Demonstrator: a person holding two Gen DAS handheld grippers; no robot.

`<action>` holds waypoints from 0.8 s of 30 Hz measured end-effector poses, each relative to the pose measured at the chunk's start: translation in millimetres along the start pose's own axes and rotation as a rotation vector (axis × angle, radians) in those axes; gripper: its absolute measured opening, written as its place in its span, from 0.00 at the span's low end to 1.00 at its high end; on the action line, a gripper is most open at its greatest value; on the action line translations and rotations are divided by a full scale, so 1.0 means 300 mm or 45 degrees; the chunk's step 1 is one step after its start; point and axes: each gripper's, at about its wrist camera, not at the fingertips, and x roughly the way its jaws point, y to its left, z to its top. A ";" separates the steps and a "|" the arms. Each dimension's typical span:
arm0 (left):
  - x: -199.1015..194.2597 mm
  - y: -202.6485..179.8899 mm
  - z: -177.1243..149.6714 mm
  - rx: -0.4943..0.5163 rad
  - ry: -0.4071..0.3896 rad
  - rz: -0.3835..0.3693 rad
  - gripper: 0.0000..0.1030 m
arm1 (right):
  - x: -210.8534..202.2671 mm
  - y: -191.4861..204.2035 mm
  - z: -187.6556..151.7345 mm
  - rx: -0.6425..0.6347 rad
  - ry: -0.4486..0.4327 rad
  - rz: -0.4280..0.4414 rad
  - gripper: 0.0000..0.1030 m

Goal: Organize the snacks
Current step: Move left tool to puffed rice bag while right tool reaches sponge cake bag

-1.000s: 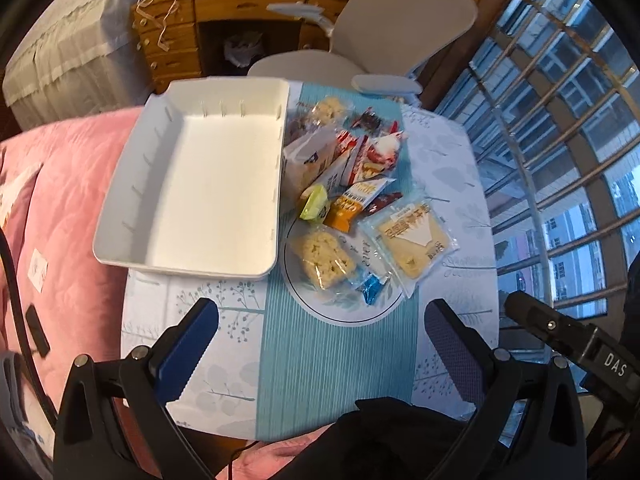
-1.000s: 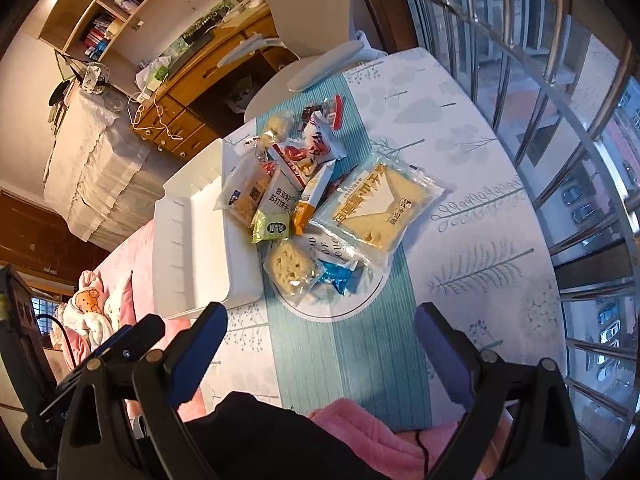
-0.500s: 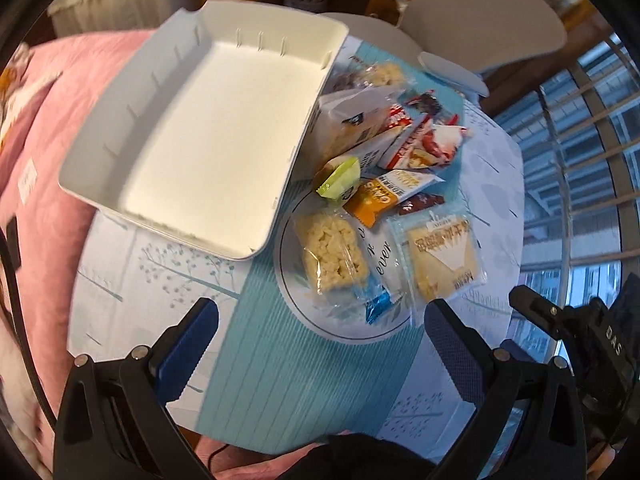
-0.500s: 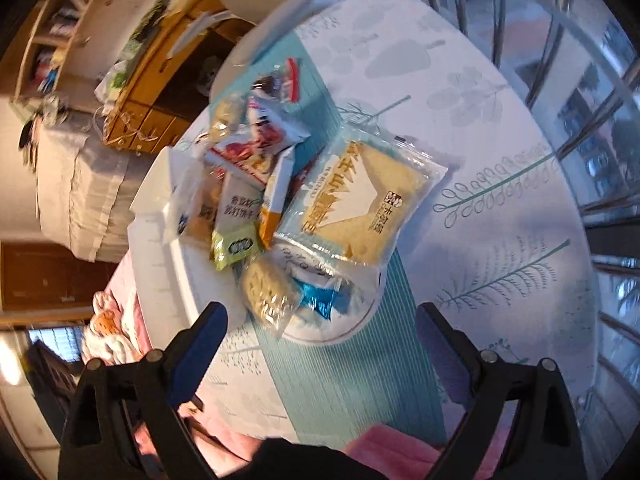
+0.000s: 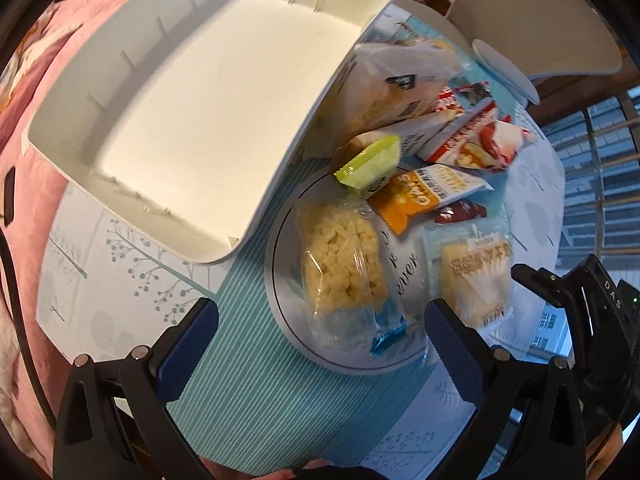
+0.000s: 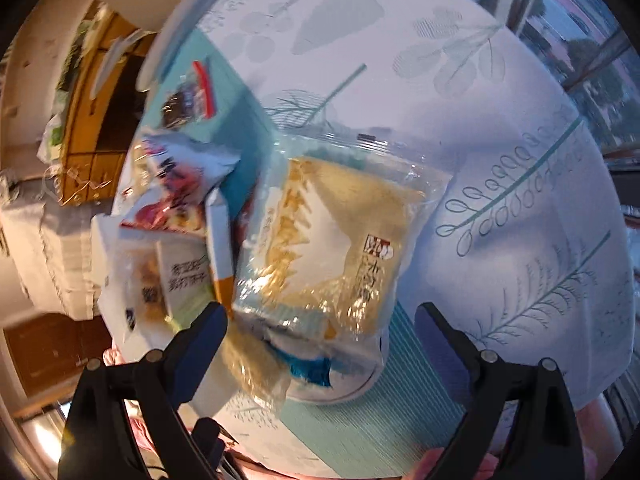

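Left tongs (image 5: pixel 320 324): spread wide, gripping nothing, hovering over the clear rice-cake packet (image 5: pixel 344 260).
Right tongs (image 6: pixel 320 328): also spread wide and empty — the sandwich packet (image 6: pixel 340 240) is lying just ahead of the blue pads (image 6: pixel 200 344).
White tray (image 5: pixel 192 92): sitting empty at the left of the desk (image 5: pixel 132 272), its right wall touching the snack heap.
Snacks: lying piled on a round plate (image 5: pixel 288 320) and the teal striped runner (image 5: pixel 260 392) beside the tray.
Readable writing: the orange bar (image 5: pixel 424 196) is showing "OATS"; the plate is showing "ever"; the black body (image 5: pixel 600 308) at the right edge of the left wrist view is reading "DAS".
Other print: Chinese characters on the sandwich packet and on a white wrapper (image 6: pixel 184 276) — too blurred to make out.
Small items: a green sachet (image 5: pixel 372 164) is resting above the orange bar; a red-and-white pack (image 5: pixel 476 140) is lying further back; a blue wrapper (image 5: pixel 388 336) is peeking out under the rice-cake packet.
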 end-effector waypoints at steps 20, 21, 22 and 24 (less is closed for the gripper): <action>0.233 -0.030 0.082 -0.131 0.086 0.049 0.97 | 0.202 0.033 0.152 0.056 0.013 -0.127 0.99; 0.235 -0.030 0.079 -0.132 0.088 0.053 0.96 | 0.207 0.039 0.156 0.046 0.014 -0.140 1.00; 0.241 -0.029 0.085 -0.135 0.089 0.056 0.95 | 0.216 0.048 0.161 0.032 0.019 -0.166 1.00; 0.254 -0.028 0.098 -0.141 0.091 0.061 0.95 | 0.229 0.082 0.154 0.008 0.024 -0.220 1.00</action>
